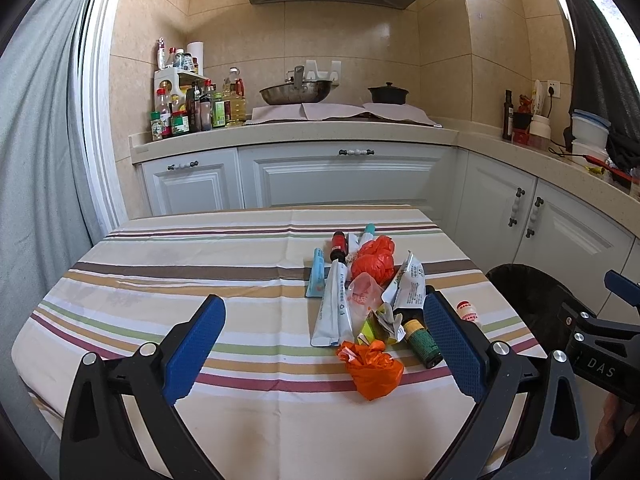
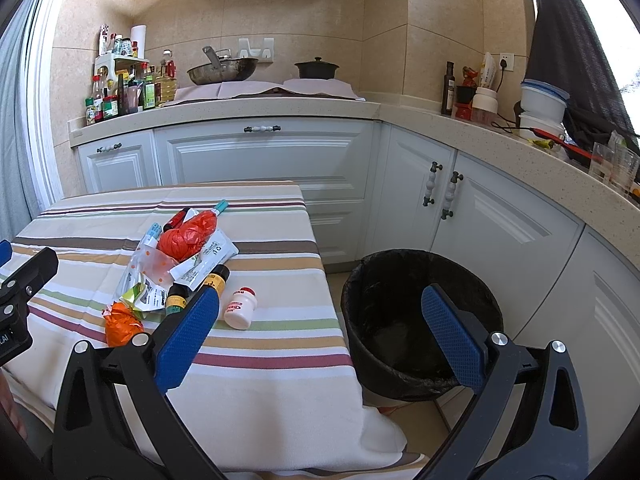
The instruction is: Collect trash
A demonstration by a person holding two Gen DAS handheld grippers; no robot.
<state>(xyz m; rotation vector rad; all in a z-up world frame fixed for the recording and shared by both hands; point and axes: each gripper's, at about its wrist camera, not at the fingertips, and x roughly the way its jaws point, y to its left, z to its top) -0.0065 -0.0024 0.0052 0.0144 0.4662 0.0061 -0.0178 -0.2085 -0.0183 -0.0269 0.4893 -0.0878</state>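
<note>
A pile of trash lies on the striped tablecloth (image 1: 160,280): orange plastic bags (image 1: 374,372) (image 2: 188,240), white pouches (image 1: 334,312), a green-labelled bottle (image 1: 424,344), a red-capped bottle (image 1: 338,246) and a small white pill bottle (image 2: 240,308). A black-lined bin (image 2: 420,320) stands on the floor right of the table. My left gripper (image 1: 324,312) is open and empty, above the table's near side, just before the pile. My right gripper (image 2: 320,308) is open and empty, over the table's right edge between pill bottle and bin.
White cabinets (image 2: 260,160) and a beige counter (image 1: 300,132) run behind and along the right. The counter holds condiment bottles (image 1: 188,108), a wok (image 1: 296,92), a black pot (image 1: 388,94) and containers (image 2: 544,100). A grey curtain (image 1: 36,160) hangs at left.
</note>
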